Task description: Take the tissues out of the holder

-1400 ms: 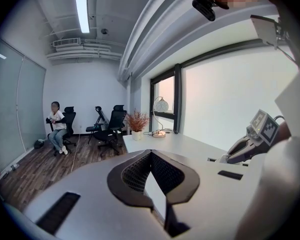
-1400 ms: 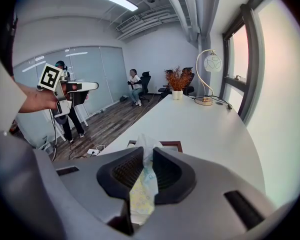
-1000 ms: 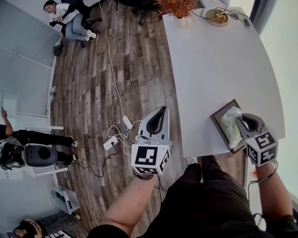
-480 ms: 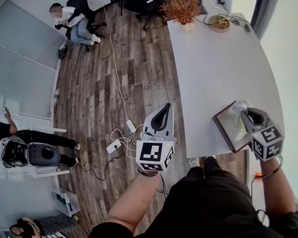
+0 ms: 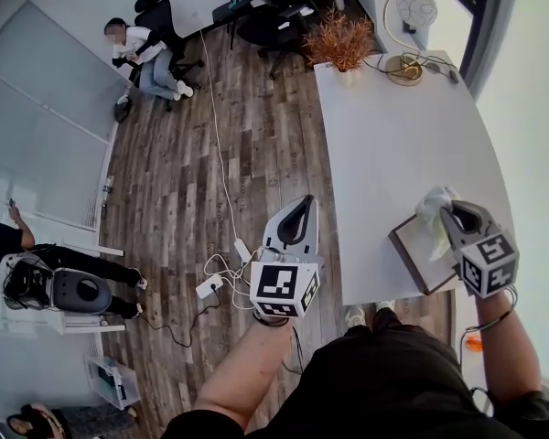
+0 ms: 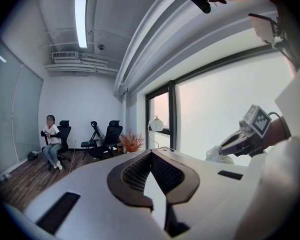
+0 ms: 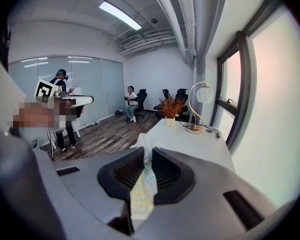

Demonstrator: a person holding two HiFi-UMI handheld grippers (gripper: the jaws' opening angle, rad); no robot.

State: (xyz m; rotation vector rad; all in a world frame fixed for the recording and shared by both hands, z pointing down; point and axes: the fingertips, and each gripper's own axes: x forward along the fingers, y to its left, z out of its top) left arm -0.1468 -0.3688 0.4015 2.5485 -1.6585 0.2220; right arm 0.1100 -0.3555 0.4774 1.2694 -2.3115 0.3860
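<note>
A brown tissue holder (image 5: 412, 248) sits at the near edge of the white table (image 5: 393, 135). My right gripper (image 5: 449, 216) hangs just above its far end, shut on a white tissue (image 5: 433, 208) that rises out of the holder. In the right gripper view the tissue (image 7: 144, 183) runs between the two closed jaws, and its top pokes out past my right gripper (image 7: 146, 153). My left gripper (image 5: 298, 210) is held over the wooden floor left of the table, shut with nothing in it. In the left gripper view, beyond my left gripper (image 6: 150, 153), the right gripper (image 6: 238, 139) and the tissue (image 6: 217, 154) show.
An orange dried plant (image 5: 340, 42) and a round lamp (image 5: 408, 12) with cables stand at the table's far end. A power strip and white cables (image 5: 221, 262) lie on the floor. A seated person (image 5: 146, 53) and office chairs (image 5: 284, 7) are far back, and another person (image 5: 37, 259) stands at the left.
The right gripper has risen and drawn the tissue up from the holder's opening toward its far end. The left gripper has stayed in about the same place.
</note>
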